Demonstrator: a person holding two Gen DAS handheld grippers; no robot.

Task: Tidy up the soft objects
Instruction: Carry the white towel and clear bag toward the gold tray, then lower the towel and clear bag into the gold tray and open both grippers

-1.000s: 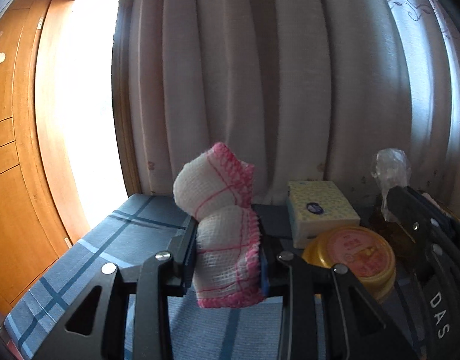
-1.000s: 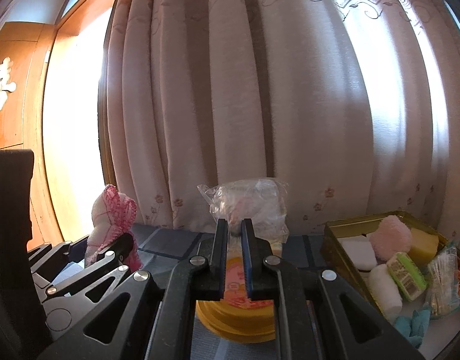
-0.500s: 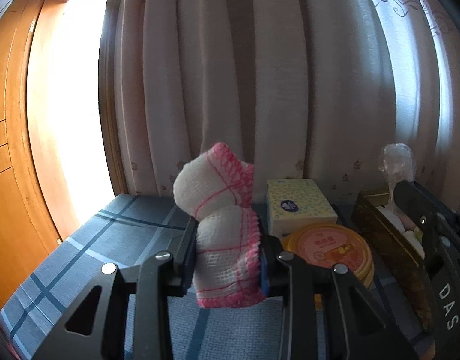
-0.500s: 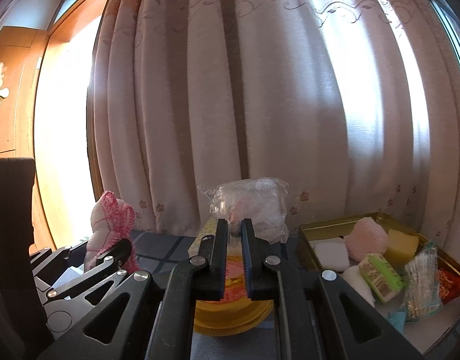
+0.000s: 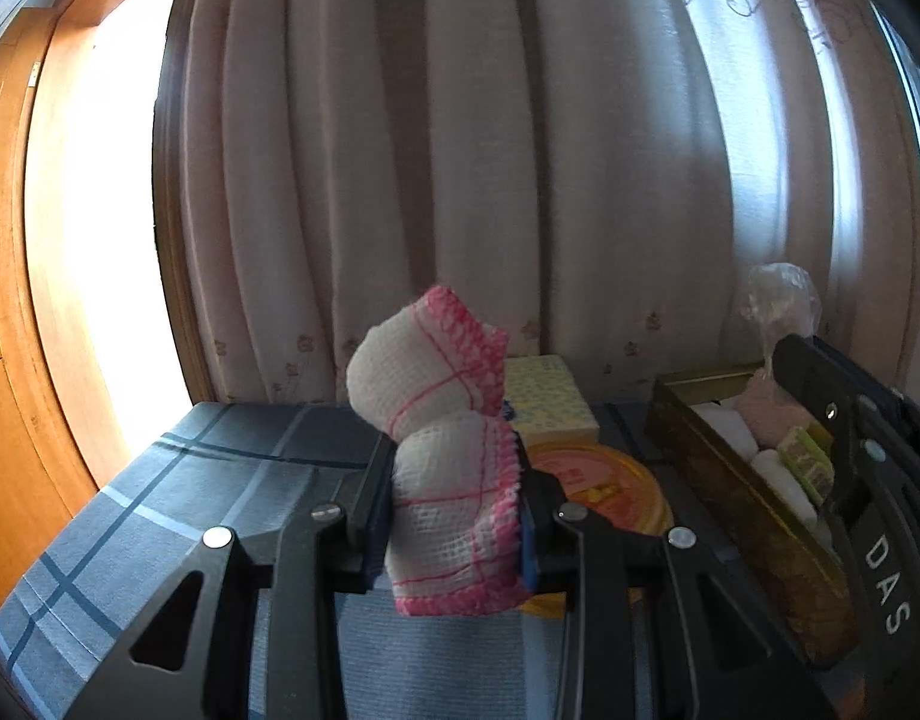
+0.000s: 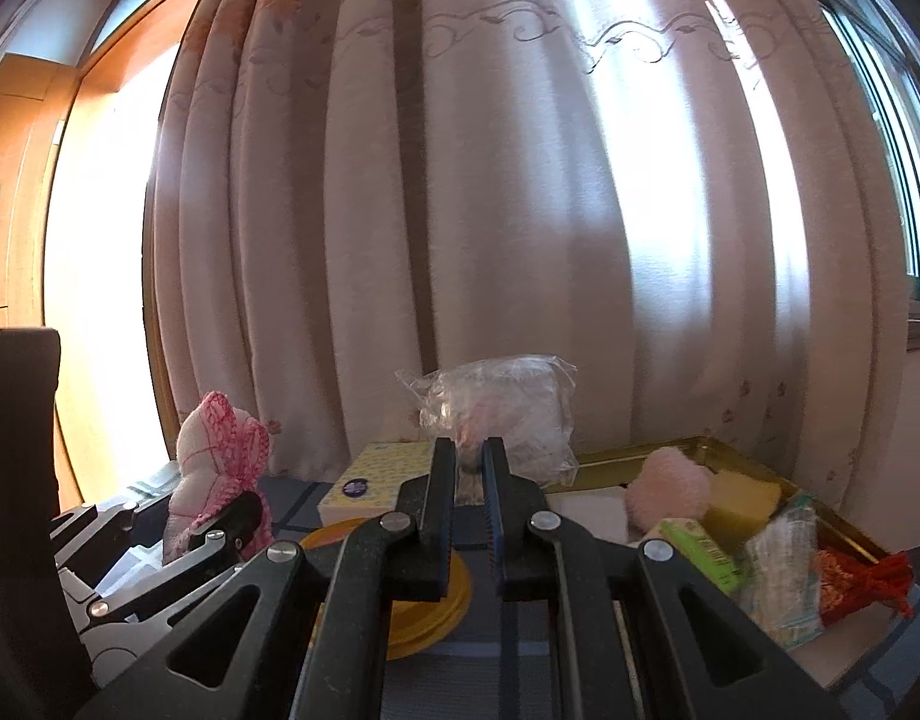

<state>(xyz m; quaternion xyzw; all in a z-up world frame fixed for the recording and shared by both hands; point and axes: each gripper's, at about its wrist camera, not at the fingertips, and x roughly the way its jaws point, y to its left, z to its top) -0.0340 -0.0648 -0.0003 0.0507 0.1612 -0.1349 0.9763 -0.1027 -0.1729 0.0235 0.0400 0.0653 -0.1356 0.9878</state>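
Two grippers hover above the blue plaid tablecloth (image 5: pixel 232 468): the left gripper (image 5: pixel 457 516) clamps a folded white waffle cloth with pink stitched edging (image 5: pixel 448 456), while the right gripper (image 6: pixel 471 480) pinches a crinkled clear plastic bag (image 6: pixel 502 408), the gold rectangular tin of soft items (image 6: pixel 844 531) at its 3 o'clock.

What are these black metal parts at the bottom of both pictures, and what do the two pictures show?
They are two hand-held grippers, each with a camera looking along its fingers. The left gripper is shut on a white cloth with pink edging. The right gripper is shut on a clear plastic bag with something pinkish inside. On the blue checked tablecloth lie a round yellow tin, a yellow tissue box, and a gold tray of soft things, such as a pink puff and a yellow sponge. A curtain hangs behind.
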